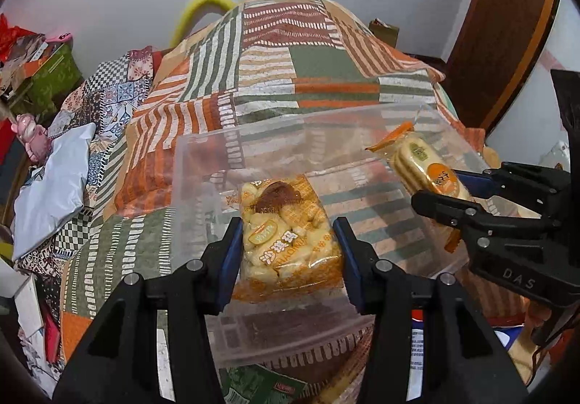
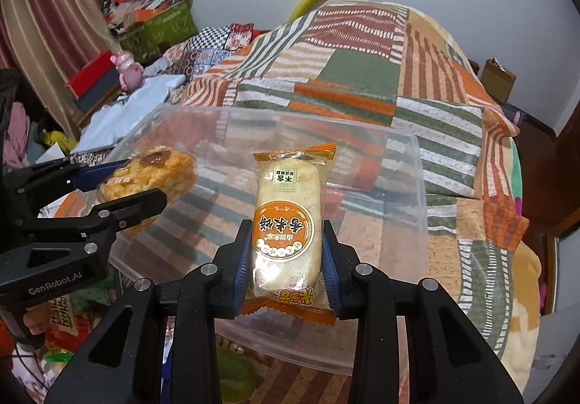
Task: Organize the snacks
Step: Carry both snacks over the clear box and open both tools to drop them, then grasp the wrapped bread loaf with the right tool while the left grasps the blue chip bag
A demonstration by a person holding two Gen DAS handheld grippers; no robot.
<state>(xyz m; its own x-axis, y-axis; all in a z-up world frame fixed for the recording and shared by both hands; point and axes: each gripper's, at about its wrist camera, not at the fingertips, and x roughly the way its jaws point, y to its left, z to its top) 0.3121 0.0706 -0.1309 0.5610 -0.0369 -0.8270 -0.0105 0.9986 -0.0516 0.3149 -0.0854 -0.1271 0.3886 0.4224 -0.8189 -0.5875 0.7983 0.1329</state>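
Note:
My left gripper (image 1: 288, 240) is shut on a yellow puffed-snack packet (image 1: 286, 233) and holds it above the open clear plastic box (image 1: 203, 164). My right gripper (image 2: 286, 251) is shut on an orange rice-cracker packet (image 2: 290, 219), also above the box (image 2: 417, 186). The right gripper (image 1: 446, 193) with its cracker packet (image 1: 424, 164) shows at the right of the left wrist view. The left gripper (image 2: 141, 186) with its packet (image 2: 152, 172) shows at the left of the right wrist view. The box looks empty inside.
The box sits on a bed with an orange, green and white patchwork blanket (image 1: 290, 70). More snack packets (image 1: 261, 386) lie below its near edge. Clutter, a green box (image 2: 159, 27) and a pink toy (image 2: 128, 70) are at the left. A wooden door (image 1: 507, 23) is at the right.

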